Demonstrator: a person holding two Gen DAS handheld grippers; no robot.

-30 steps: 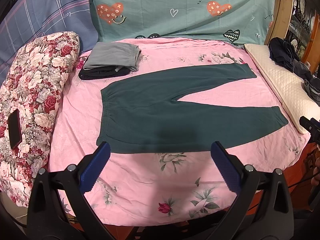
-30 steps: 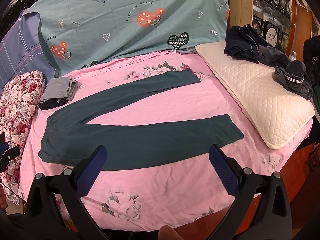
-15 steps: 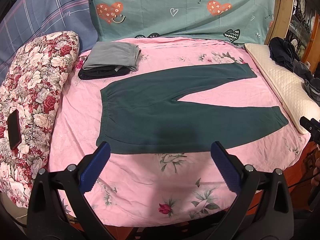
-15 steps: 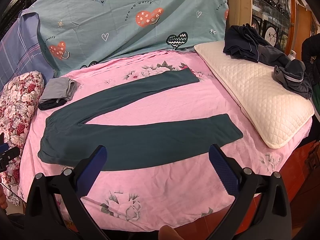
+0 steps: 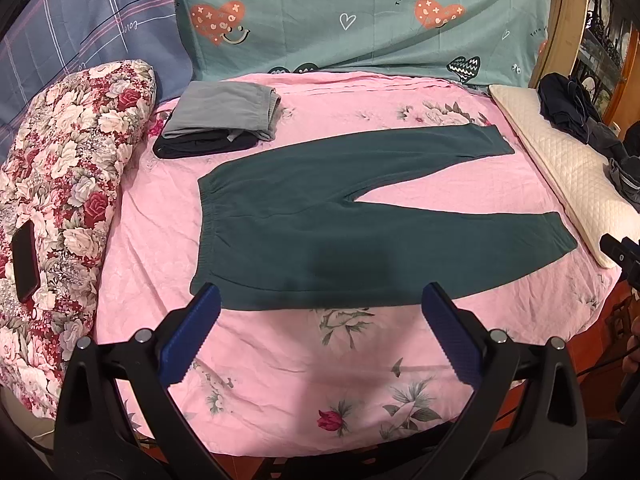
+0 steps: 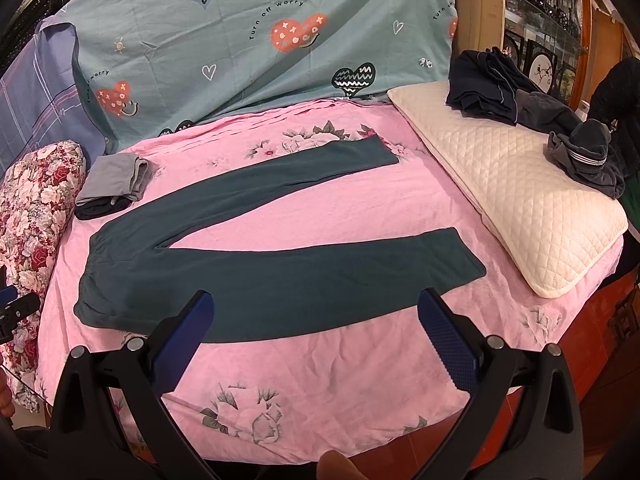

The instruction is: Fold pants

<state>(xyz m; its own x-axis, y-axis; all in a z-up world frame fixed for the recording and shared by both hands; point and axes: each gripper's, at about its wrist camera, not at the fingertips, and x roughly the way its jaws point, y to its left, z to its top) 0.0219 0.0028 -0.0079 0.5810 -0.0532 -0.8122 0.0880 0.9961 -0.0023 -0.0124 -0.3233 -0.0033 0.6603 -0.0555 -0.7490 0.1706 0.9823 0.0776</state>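
- The dark green pants [image 5: 320,220] lie flat on the pink bedsheet [image 5: 280,360], waistband toward the floral pillow [image 5: 68,184], legs spread in a V toward the cream pillow [image 6: 520,208].
- The left gripper [image 5: 320,328] and right gripper [image 6: 316,328] hover near the pants' near edge, fingers spread wide, grasping nothing.
- The first fold looks not yet begun. It would likely go best by pinching the near leg at waistband and cuff together, then laying it squarely over the far leg, edges matched.
- The teal sheet [image 6: 260,60] behind reads "Turn off worry".
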